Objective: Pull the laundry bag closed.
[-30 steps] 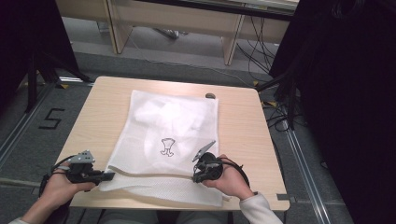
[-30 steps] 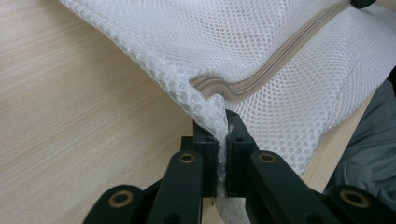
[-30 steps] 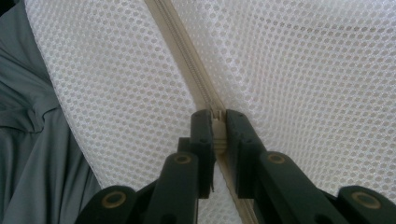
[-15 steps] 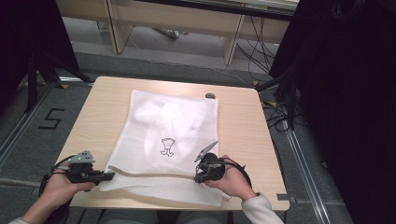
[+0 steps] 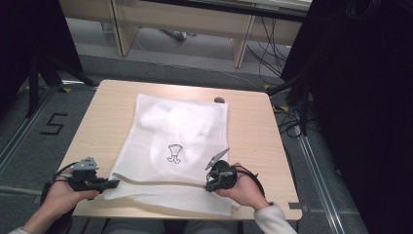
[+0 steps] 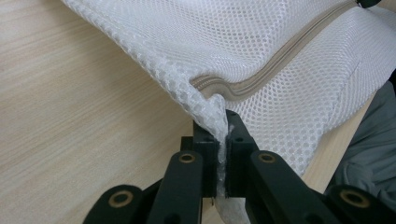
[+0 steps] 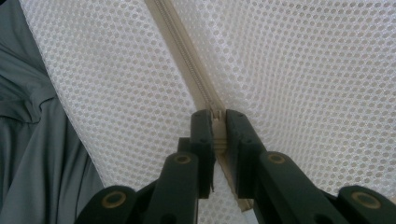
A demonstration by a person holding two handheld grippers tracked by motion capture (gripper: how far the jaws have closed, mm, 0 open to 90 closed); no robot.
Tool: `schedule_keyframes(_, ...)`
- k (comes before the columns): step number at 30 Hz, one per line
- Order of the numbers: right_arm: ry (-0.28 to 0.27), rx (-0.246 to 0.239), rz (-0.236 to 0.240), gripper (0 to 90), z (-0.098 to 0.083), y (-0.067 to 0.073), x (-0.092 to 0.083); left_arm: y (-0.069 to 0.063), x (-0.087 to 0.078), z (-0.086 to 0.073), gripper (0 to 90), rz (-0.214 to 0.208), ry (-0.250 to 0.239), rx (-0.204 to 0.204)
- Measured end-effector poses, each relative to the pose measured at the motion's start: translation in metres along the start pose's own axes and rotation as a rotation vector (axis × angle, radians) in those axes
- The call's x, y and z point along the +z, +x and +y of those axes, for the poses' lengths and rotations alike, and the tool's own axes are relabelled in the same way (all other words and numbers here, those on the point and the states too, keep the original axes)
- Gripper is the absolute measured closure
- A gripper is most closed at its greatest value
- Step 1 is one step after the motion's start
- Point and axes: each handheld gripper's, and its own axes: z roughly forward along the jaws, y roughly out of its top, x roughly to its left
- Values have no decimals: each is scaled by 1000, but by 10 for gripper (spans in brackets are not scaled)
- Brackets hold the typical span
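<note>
A white mesh laundry bag (image 5: pixel 175 141) with a small black print lies flat on the wooden table (image 5: pixel 253 131), holding something white inside. A beige zipper (image 6: pixel 275 60) runs along its near edge. My left gripper (image 5: pixel 111 184) is at the bag's near left corner, shut on a pinch of mesh (image 6: pixel 212 116) beside the zipper's end. My right gripper (image 5: pixel 208 185) sits over the near right part of the bag, shut on the zipper (image 7: pixel 198 88), most likely its slider, which the jaws hide.
A small dark object (image 5: pixel 219 100) lies at the table's far edge. Wooden furniture (image 5: pixel 185 19) and cables stand on the floor beyond. A black curtain (image 5: pixel 360 97) hangs at the right. The bag's near edge overhangs the table front, above grey clothing (image 7: pixel 32 121).
My right gripper has shifted slightly toward the near edge along the zipper. The left gripper and the bag have stayed put.
</note>
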Motion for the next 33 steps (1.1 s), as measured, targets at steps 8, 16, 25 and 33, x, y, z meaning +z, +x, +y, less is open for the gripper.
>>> schedule_keyframes(8, 4, -1, -9, 825, -3, -2, -2, 1, -2, 1, 854, -6, 21, 7)
schedule_keyframes(16, 0, 8, -10, 825, -8, -4, -5, 1, -2, 1, 854, 1, 19, 5)
schedule_keyframes(25, -1, 11, -14, 825, -12, -6, -8, 1, -1, 0, 854, 5, 0, 0)
schedule_keyframes(33, -2, 20, -14, 825, -15, -7, -10, 1, -1, 0, 854, 4, 1, 0)
